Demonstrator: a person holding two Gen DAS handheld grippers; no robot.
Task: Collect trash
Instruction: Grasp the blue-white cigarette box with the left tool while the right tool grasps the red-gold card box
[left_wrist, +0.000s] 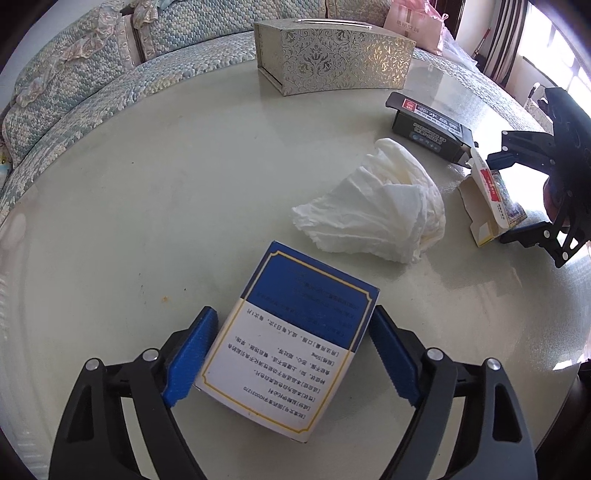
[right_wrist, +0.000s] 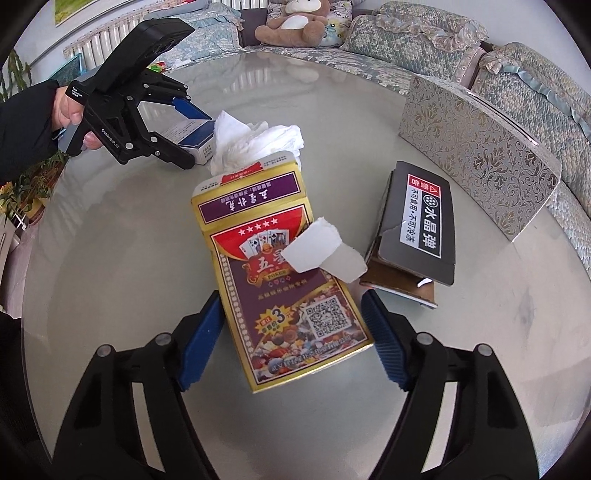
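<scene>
A blue-and-white medicine box lies on the glass table between the fingers of my left gripper, which stand open on either side of it, pads close to its edges. A red-and-gold poker card box with a torn flap lies between the open fingers of my right gripper. A crumpled white tissue lies between the two boxes; it also shows in the right wrist view. A black box lies to the right of the card box.
A patterned silver tissue box stands at the far side of the round glass table. A quilted sofa curves behind the table. A plush toy sits on the sofa. Potted plants stand at the left.
</scene>
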